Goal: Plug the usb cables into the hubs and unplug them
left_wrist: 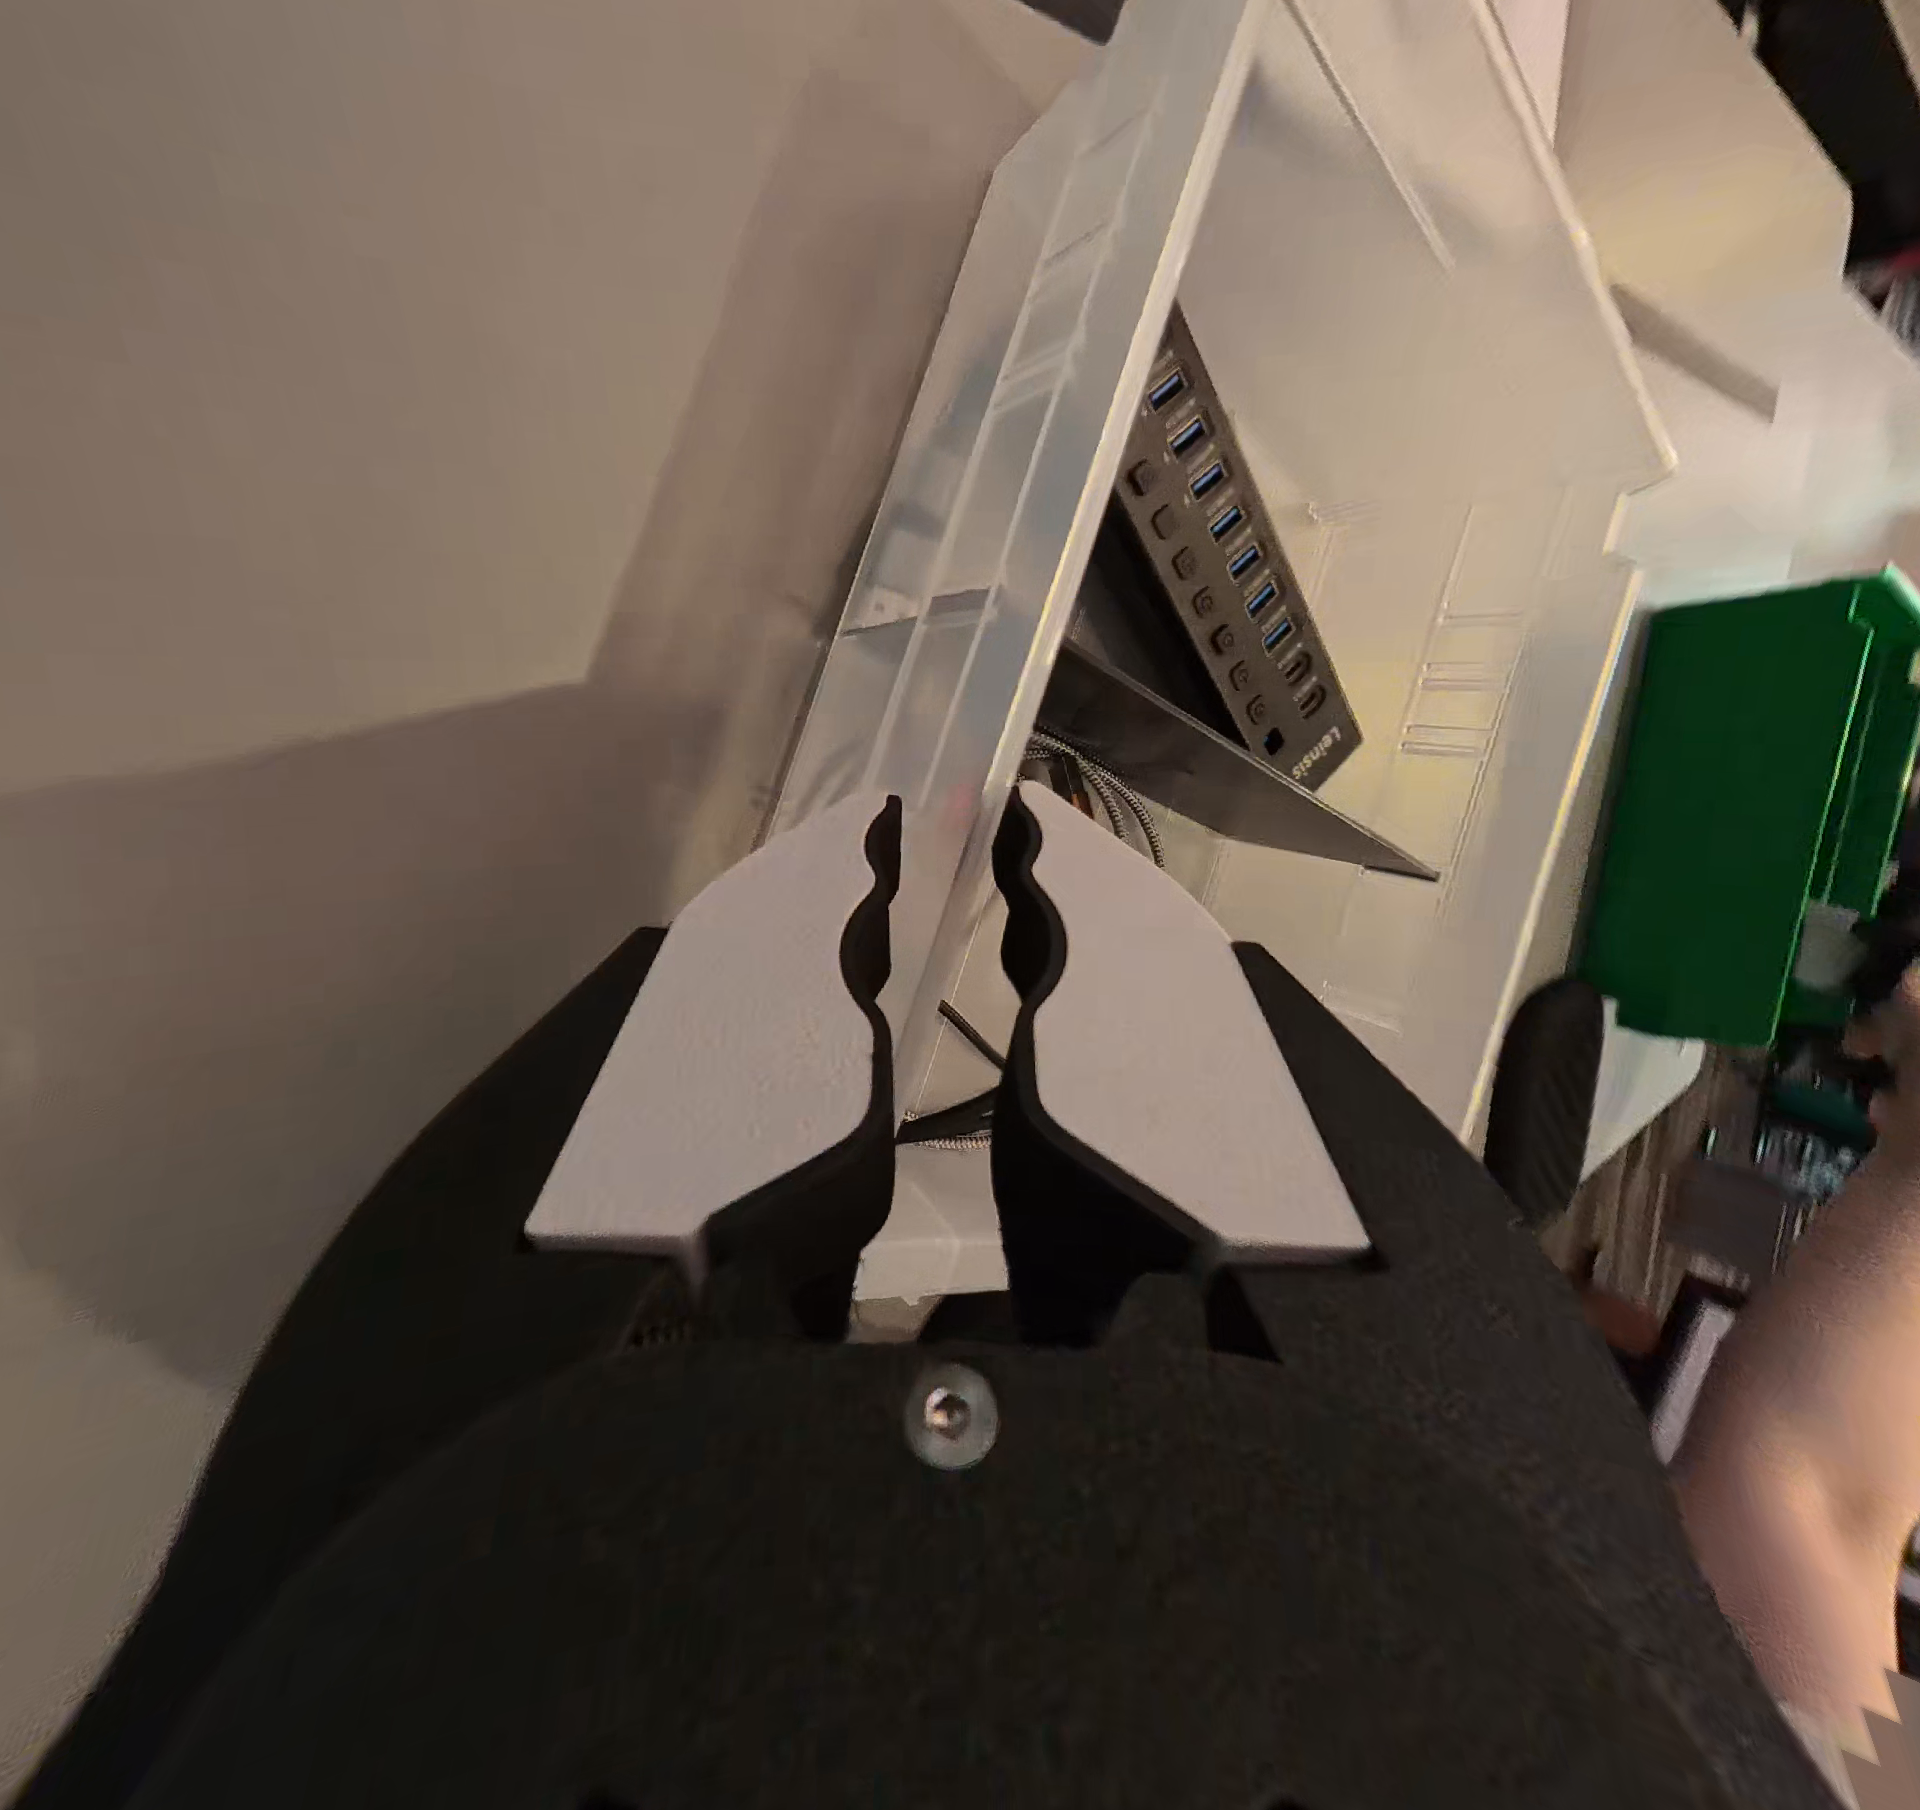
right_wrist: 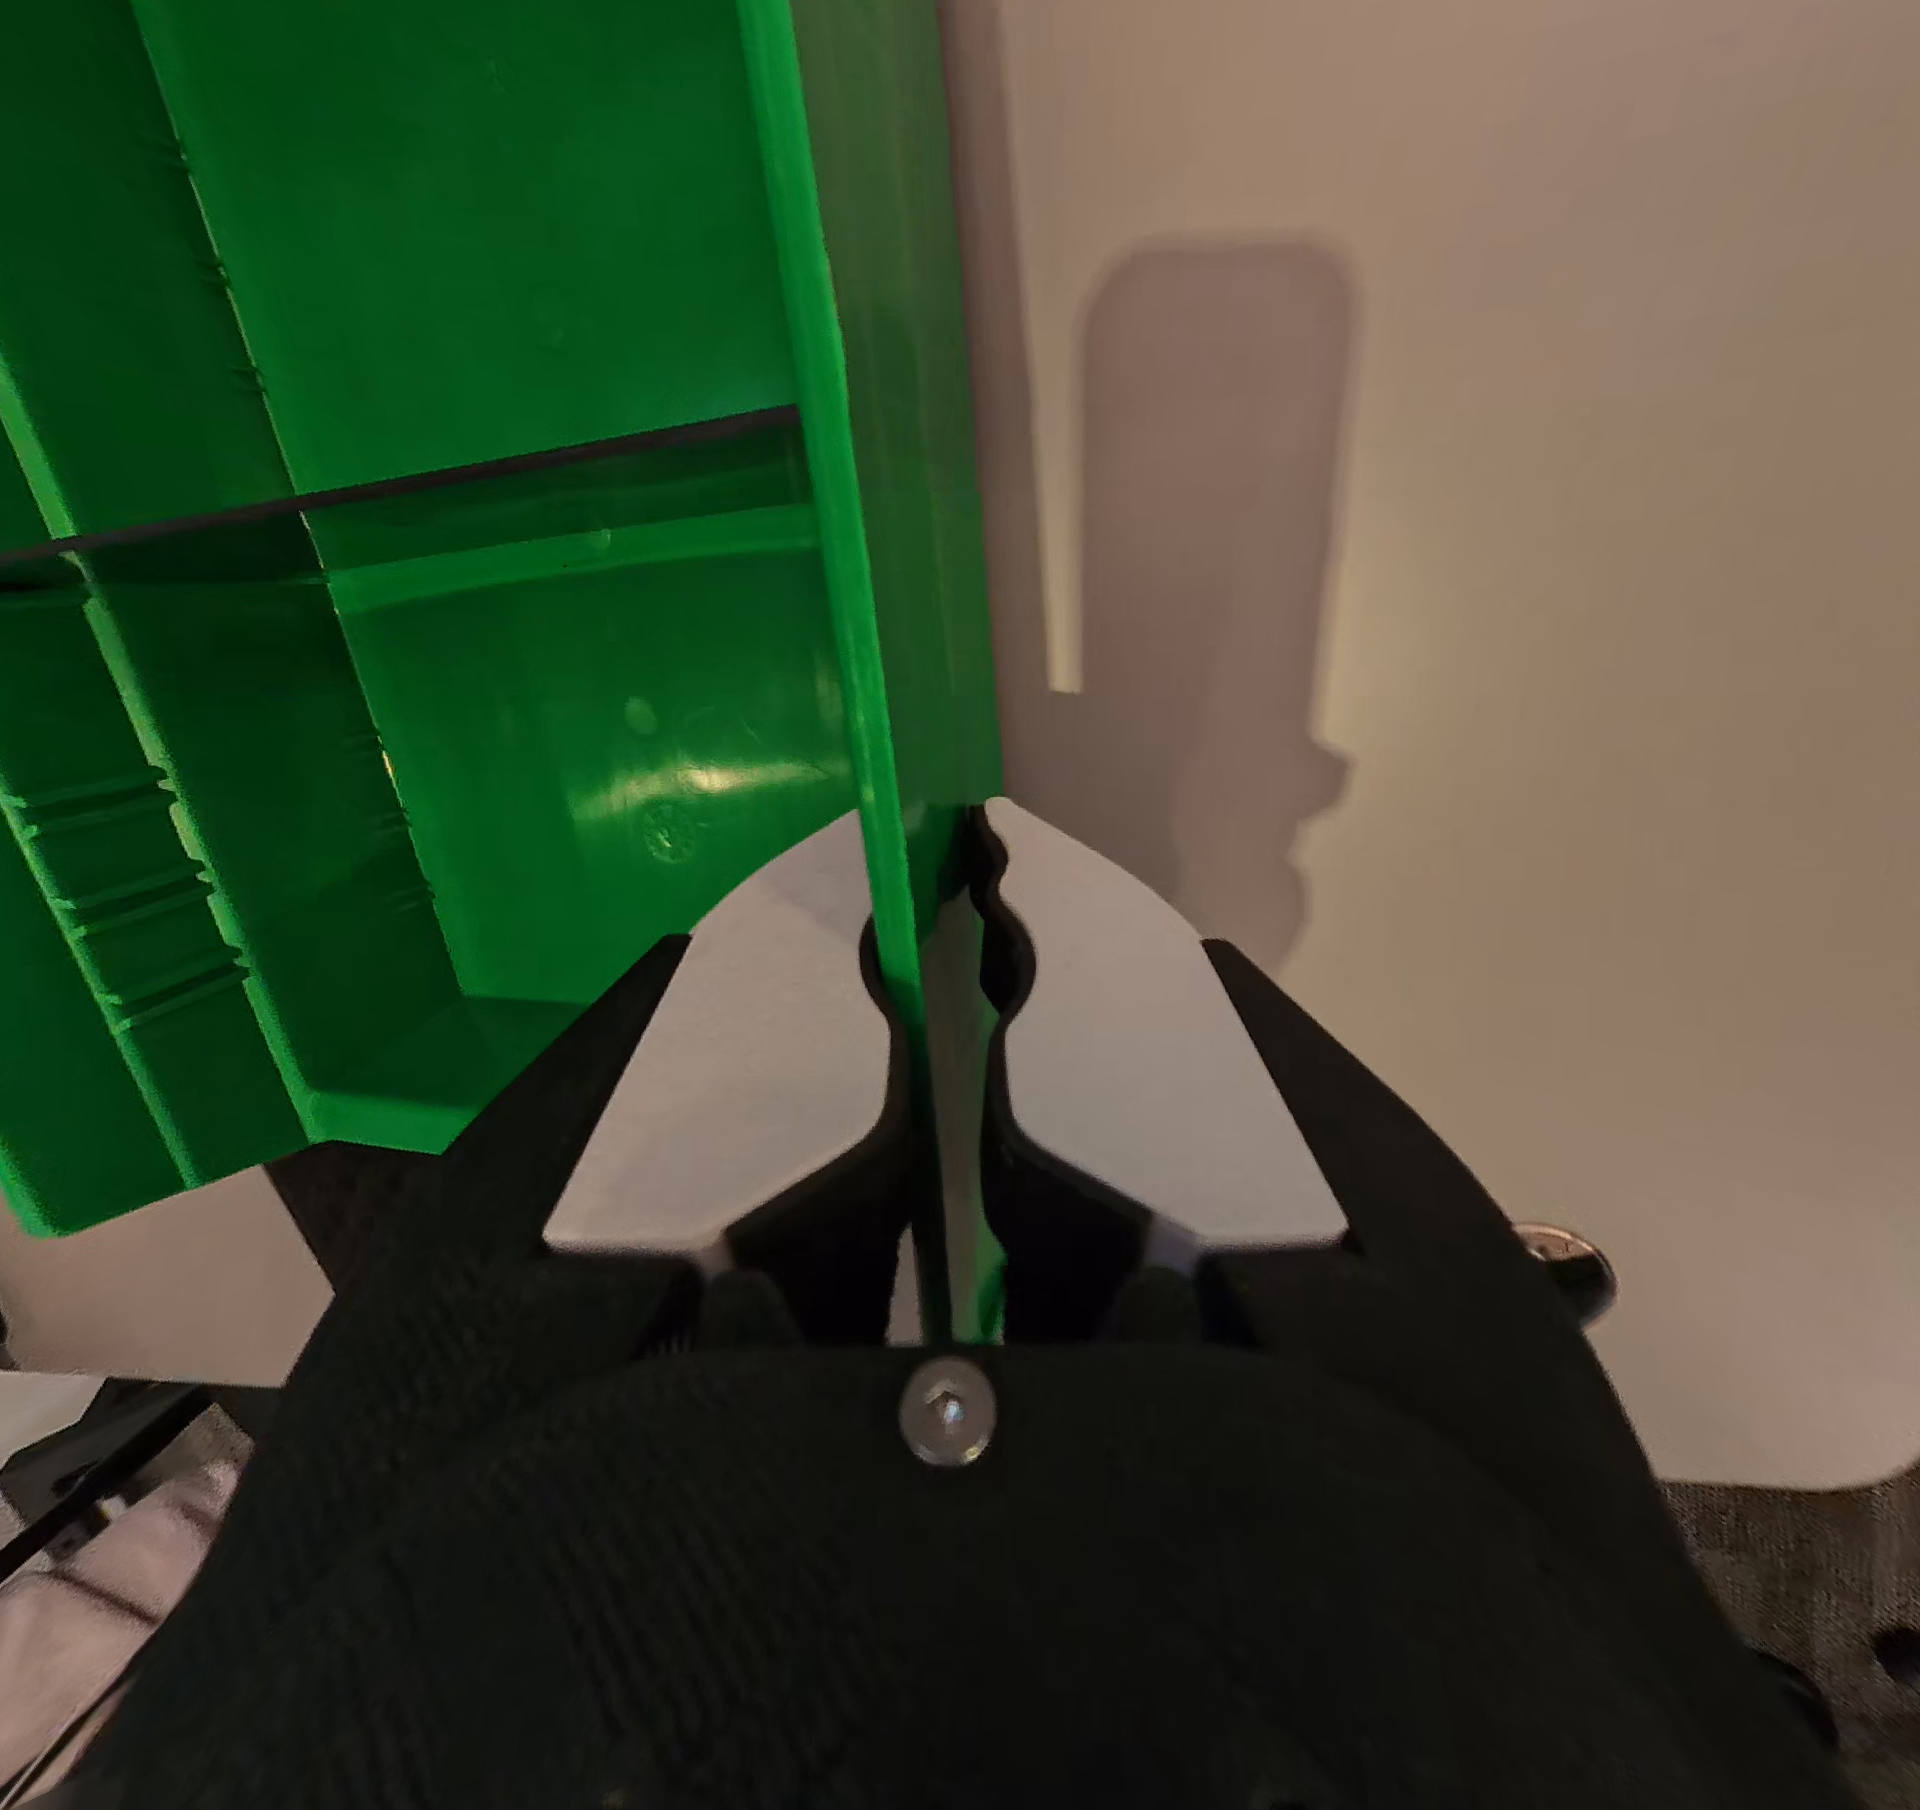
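My left gripper (left_wrist: 951, 815) is shut on the side wall of a translucent plastic bin (left_wrist: 1403, 306), which looks tilted in the left wrist view. Inside it lies a dark USB hub (left_wrist: 1236, 565) with a row of blue ports, all of them without plugs. Below the hub are a dark divider plate (left_wrist: 1247, 794) and braided cables (left_wrist: 1081, 794), partly hidden behind the bin wall and my fingers. My right gripper (right_wrist: 930, 825) is shut on the side wall of a green bin (right_wrist: 468, 306). The green bin holds only a thin black divider (right_wrist: 416, 487).
The green bin (left_wrist: 1745, 804) also shows, blurred, at the right of the left wrist view, with a person's hand (left_wrist: 1818, 1397) below it. A white tabletop (right_wrist: 1558, 410) lies under both bins. Its rounded edge and grey carpet (right_wrist: 1766, 1604) are at lower right. Spacing between my two grippers at the tips: around 80 centimetres.
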